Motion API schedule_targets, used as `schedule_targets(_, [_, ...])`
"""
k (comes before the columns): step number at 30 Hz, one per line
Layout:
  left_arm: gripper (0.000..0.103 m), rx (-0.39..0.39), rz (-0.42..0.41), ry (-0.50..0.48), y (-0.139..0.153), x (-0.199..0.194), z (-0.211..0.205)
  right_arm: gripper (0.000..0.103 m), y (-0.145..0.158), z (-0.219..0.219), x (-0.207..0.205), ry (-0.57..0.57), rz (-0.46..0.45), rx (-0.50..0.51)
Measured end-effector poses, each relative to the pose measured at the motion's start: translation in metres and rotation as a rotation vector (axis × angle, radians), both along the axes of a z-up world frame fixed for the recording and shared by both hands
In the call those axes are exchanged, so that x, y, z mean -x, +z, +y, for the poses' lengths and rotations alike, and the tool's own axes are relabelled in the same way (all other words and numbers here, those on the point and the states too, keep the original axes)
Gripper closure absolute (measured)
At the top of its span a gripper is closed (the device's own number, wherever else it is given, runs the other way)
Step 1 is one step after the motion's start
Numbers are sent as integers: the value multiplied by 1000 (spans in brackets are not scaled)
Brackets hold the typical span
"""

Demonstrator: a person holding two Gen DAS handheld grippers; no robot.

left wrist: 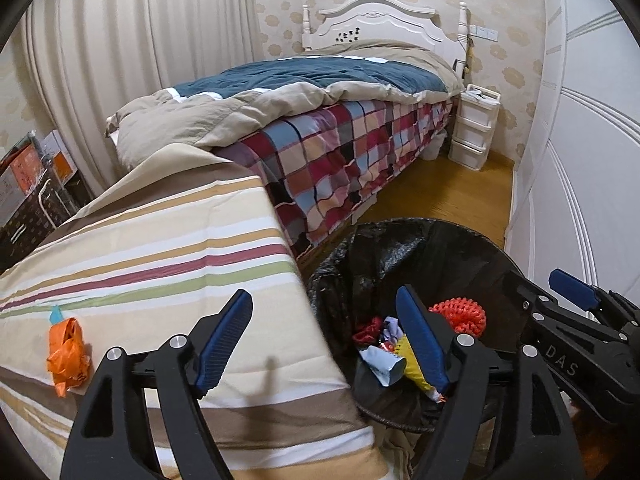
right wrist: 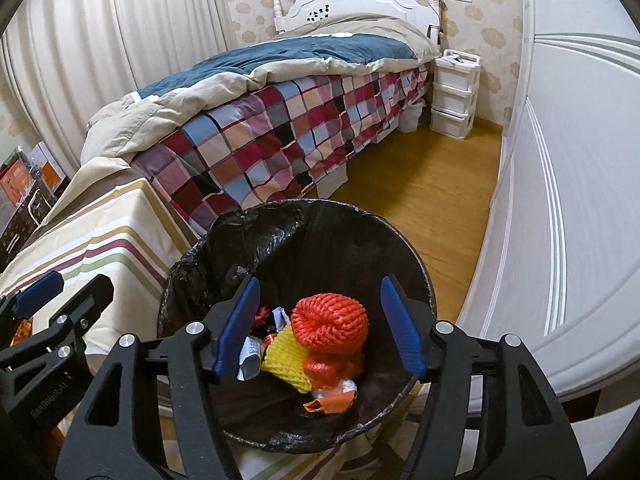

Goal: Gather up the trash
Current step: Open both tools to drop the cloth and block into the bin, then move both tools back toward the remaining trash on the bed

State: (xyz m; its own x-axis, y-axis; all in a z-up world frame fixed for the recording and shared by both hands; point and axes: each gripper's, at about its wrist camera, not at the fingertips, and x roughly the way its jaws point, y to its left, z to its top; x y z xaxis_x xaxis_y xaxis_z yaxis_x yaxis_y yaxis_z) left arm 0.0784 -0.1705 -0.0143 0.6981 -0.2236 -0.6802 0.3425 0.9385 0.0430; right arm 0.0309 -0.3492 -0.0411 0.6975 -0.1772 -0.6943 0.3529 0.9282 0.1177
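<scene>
The bin [right wrist: 192, 272], lined in black plastic, stands on the floor just beside the striped cloth [left wrist: 160, 248]. The right gripper [right wrist: 320, 324] hangs over its mouth, jaws apart and gripping nothing; the red net ball [right wrist: 330, 316] lies down in the bin, seen between them. The left gripper [left wrist: 332, 344], jaws also wide and empty, straddles the bin's edge. An orange wrapper [left wrist: 66, 354] lies on the cloth, left of those jaws.
</scene>
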Motion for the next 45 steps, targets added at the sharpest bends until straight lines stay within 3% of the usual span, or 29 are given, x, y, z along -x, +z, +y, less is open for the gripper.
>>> schedule_targets(6, [28, 8, 2, 27, 3, 4, 16, 36, 2, 9, 5, 4, -2, 7])
schedule_targets(22, [28, 16, 8, 97, 5, 16, 61, 34, 11, 51, 13, 63, -10, 10])
schedule_targets(41, [28, 9, 19, 332, -4, 13, 162, 34, 10, 145, -2, 252, 13, 13])
schedule_targets(45, [28, 16, 38, 345, -5, 4, 172, 33, 7, 166, -9, 297, 31, 19])
